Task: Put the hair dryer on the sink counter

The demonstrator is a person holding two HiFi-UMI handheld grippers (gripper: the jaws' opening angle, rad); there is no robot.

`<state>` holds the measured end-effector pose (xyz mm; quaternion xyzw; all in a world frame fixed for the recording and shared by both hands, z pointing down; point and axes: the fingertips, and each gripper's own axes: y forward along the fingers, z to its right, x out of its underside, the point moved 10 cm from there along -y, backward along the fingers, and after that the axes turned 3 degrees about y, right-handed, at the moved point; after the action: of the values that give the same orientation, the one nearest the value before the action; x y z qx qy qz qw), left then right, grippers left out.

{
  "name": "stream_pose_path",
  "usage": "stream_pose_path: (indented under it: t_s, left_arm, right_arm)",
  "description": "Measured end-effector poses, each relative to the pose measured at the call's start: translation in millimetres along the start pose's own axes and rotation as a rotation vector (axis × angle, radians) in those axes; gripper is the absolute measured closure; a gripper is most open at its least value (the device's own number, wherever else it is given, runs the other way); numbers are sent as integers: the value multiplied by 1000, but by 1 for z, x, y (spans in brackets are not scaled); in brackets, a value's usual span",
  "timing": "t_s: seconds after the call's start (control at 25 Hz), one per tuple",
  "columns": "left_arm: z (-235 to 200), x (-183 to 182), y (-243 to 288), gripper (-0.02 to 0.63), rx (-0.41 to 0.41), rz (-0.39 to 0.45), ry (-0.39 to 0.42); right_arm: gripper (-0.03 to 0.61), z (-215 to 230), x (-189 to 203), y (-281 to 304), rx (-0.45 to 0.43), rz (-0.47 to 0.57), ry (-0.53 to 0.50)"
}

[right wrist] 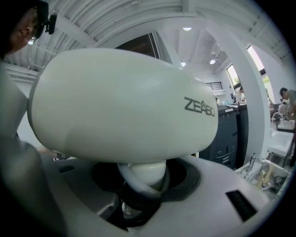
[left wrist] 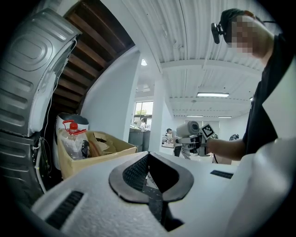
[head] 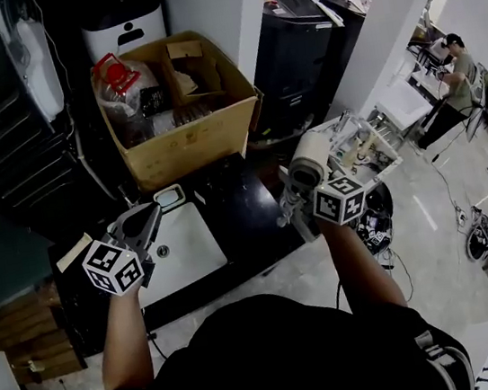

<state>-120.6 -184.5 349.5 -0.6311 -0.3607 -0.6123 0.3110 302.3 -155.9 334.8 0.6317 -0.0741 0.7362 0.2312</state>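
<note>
Jaws of right gripper [right wrist: 143,185] clamped on handle of cream, smooth plastic hair dryer [right wrist: 125,106], mid-air right of black sink worktop [head: 237,209]; left gripper [left wrist: 148,178] closed, empty; probably light, rigid, top-heavy, slippery, so handle grip best.

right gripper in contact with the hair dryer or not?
Touching. The right gripper view shows the right gripper with its jaws clamped around the handle of the hair dryer, directly under its white body.
</note>
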Motion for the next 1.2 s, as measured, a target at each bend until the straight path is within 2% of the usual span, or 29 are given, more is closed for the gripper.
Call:
stream_pose_path:
  t_s: [0.32,0.52,1.2]
  left_arm:
    - [6,4,4,598,-23,-24,1]
    - [13,5,8,598,-31,-41,32]
    - [17,24,13,598,-109,-97,-6]
  right_arm:
    - [393,14,5,5,-25,0,7]
    - [393,23,6,9,-31,-9,6]
    - [393,50,38,39,-58,-110,18]
